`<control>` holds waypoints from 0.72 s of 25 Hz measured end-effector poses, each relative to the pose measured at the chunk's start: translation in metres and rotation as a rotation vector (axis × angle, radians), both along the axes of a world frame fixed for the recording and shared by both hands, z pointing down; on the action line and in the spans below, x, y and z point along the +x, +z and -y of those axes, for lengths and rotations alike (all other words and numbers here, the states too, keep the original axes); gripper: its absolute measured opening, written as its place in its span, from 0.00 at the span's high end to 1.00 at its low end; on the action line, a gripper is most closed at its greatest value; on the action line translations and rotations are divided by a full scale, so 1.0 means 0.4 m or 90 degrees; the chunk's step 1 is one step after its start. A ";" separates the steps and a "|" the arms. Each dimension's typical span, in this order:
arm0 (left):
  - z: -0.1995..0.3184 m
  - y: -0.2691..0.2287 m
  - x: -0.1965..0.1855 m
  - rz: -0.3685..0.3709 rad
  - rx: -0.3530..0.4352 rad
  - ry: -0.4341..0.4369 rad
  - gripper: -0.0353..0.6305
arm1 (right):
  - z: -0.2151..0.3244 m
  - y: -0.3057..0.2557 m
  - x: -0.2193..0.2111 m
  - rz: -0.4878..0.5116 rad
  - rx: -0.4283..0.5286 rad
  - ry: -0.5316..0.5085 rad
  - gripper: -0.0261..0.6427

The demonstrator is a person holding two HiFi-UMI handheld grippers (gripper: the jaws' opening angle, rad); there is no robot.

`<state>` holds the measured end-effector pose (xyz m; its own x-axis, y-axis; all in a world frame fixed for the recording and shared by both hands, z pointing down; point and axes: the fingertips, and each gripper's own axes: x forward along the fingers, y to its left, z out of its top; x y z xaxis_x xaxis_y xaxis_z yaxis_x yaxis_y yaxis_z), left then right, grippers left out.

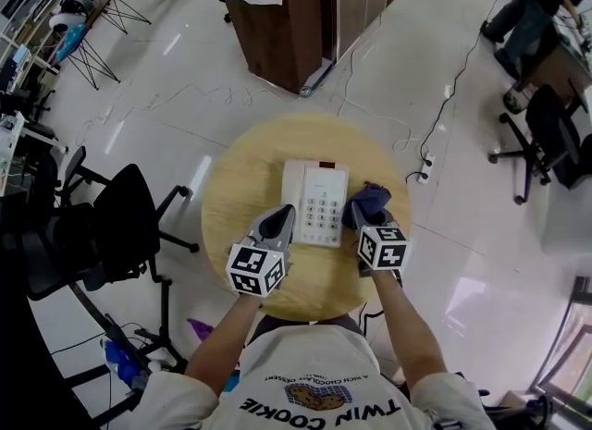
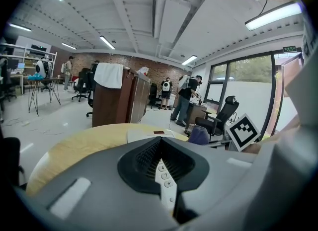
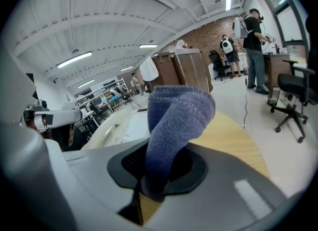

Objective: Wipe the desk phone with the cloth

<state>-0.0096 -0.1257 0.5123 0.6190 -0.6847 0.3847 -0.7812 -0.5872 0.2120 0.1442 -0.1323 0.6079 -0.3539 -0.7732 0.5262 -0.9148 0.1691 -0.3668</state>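
Here the desk phone [image 1: 314, 202] lies at the middle of the round wooden table [image 1: 231, 174], keypad up. The left gripper [image 1: 281, 217] comes in at the phone's lower left edge with its jaws pressed together and nothing between them. Its own view shows only phone keys beyond the closed tips. The right gripper [image 1: 368, 214] is clamped on a bunched blue-purple cloth [image 1: 367, 202], which sits at the phone's right edge in the head view.

The main risk, as I judge it, is the phone sliding. It looks light and rests loose on smooth wood, so a firm sideways stroke with the cloth could push it toward the left gripper or spin it unless that gripper braces it. The cloth is pinched by one fold, with most of it standing free above the jaws. Dragging it could tug it out of the grip or let it flop, so that hard jaw tips rather than cloth rub the keys. A stroke over the left part of the phone could also knock the handset loose.

Whether the left gripper touches the phone cannot be told. The cloth covers the right gripper's tips from above, both grippers hide the phone's lower corners, and the handset's outline is hard to make out.
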 end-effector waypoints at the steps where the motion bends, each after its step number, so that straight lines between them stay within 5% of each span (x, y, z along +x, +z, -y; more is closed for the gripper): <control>1: 0.004 0.001 -0.003 -0.001 -0.001 0.001 0.94 | 0.015 -0.002 0.003 -0.006 0.000 0.001 0.86; 18: 0.061 0.001 -0.057 -0.025 -0.014 -0.002 0.94 | 0.224 -0.008 0.074 -0.062 -0.012 -0.002 0.86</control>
<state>-0.0325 -0.1501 0.5128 0.6323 -0.6778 0.3752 -0.7735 -0.5802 0.2552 0.1736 -0.2219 0.6046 -0.3029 -0.7616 0.5729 -0.9458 0.1663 -0.2790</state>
